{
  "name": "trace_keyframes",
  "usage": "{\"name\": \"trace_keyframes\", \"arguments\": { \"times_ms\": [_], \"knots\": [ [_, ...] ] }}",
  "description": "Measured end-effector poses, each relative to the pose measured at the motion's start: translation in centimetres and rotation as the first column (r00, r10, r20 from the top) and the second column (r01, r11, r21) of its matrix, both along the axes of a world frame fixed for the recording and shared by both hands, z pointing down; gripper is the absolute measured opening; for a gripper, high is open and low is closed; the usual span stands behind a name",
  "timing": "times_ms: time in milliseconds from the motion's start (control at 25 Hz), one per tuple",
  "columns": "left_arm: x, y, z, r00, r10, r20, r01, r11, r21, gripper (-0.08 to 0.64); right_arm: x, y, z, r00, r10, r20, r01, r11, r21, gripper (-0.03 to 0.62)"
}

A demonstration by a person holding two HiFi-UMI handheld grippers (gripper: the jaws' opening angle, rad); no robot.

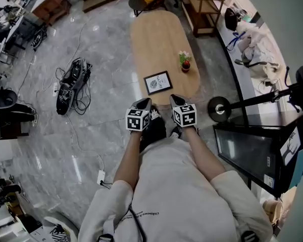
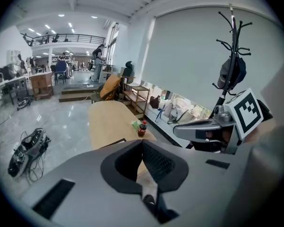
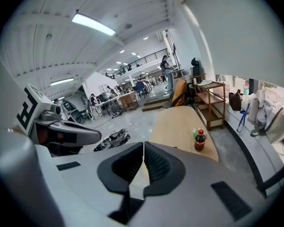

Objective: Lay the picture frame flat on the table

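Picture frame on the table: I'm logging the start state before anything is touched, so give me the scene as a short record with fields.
picture frame: near end of the wooden table, face showing; propped or flat, cannot tell
bottle: upright, red cap, beyond the frame to its right, apart from it
left gripper: jaws together, nothing between them, short of the table
right gripper: jaws together, nothing between them, beside the left one
task state: frame not yet touched

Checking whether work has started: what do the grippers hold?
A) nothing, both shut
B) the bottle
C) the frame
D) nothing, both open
A: the left gripper and right gripper show jaws pressed together with nothing between, and the frame sits on the table ahead of them.
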State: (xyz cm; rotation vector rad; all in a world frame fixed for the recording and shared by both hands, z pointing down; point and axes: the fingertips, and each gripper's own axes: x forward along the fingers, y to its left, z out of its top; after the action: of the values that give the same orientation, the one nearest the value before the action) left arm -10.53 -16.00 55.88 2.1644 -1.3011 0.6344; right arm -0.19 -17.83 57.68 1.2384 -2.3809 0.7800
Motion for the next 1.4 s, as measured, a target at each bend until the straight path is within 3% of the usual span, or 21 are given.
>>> {"name": "trace_keyframes", "arguments": {
  "times_ms": [440, 720, 1400],
  "knots": [
    [0.9, -0.1, 1.1, 0.998, 0.06, 0.012, -0.059, 0.998, -0.017, 0.023, -1.3, 0.3, 0.8, 0.998, -0.065, -0.004, 0.065, 0.998, -0.019, 0.035],
    [-0.1, -0.4, 1.1, 1.0, 0.015, -0.002, -0.015, 1.0, -0.01, 0.023, -1.5, 0.1, 1.4, 0.995, -0.092, -0.038, 0.091, 0.995, -0.032, 0.035],
    [-1.6, -0.6, 0.9, 0.999, -0.038, 0.003, 0.038, 0.999, 0.008, 0.023, -2.3, -0.4, 1.6, 0.994, -0.105, -0.027, 0.103, 0.994, -0.043, 0.034]
  ]
}}
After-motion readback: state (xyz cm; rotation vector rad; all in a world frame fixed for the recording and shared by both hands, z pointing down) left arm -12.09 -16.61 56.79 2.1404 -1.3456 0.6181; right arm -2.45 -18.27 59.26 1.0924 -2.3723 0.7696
